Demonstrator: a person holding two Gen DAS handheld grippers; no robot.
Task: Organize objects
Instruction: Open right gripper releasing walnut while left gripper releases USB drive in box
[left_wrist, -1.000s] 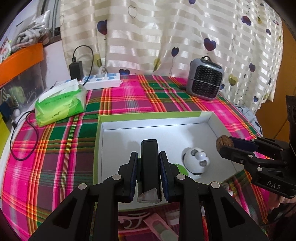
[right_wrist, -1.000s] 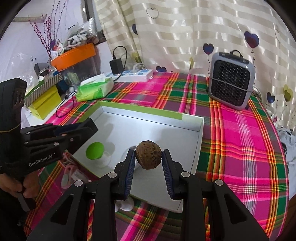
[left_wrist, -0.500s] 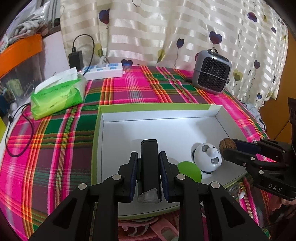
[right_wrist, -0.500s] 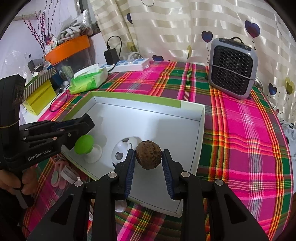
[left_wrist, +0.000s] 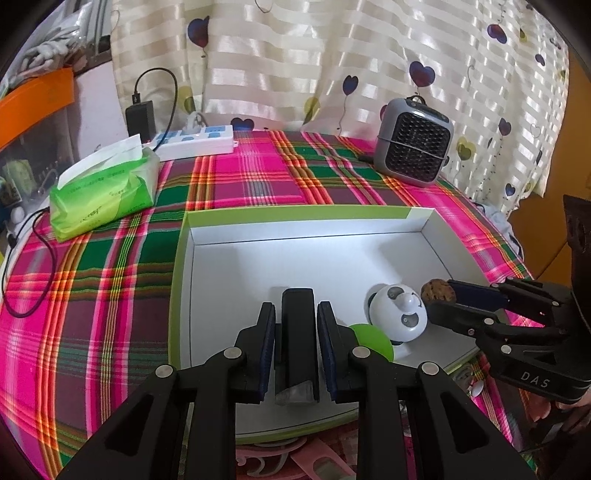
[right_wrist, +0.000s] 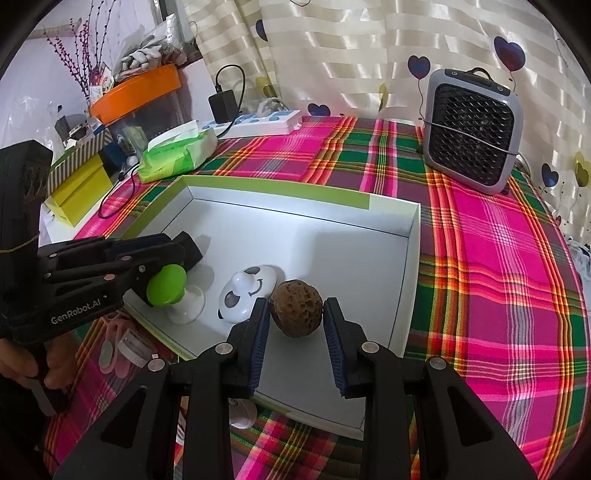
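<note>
The left gripper (left_wrist: 297, 332) is clamped on a black block (left_wrist: 297, 325), held upright between its pads over the near part of the white tray (left_wrist: 303, 225). The right gripper (right_wrist: 295, 325) grips a rough brown ball (right_wrist: 295, 312) at its widest part, low over the tray floor, though whether the ball touches the floor is hard to tell from here. Just beside the ball sits a white panda toy (right_wrist: 245, 293), and beyond it a green-capped piece (right_wrist: 166, 286) right under the left gripper. The tray rests on a plaid cloth (right_wrist: 498, 258). On release the ball would probably roll, being round, and could knock the panda toy. The two tools work close together, so either could bump the green piece or the other tool.
</note>
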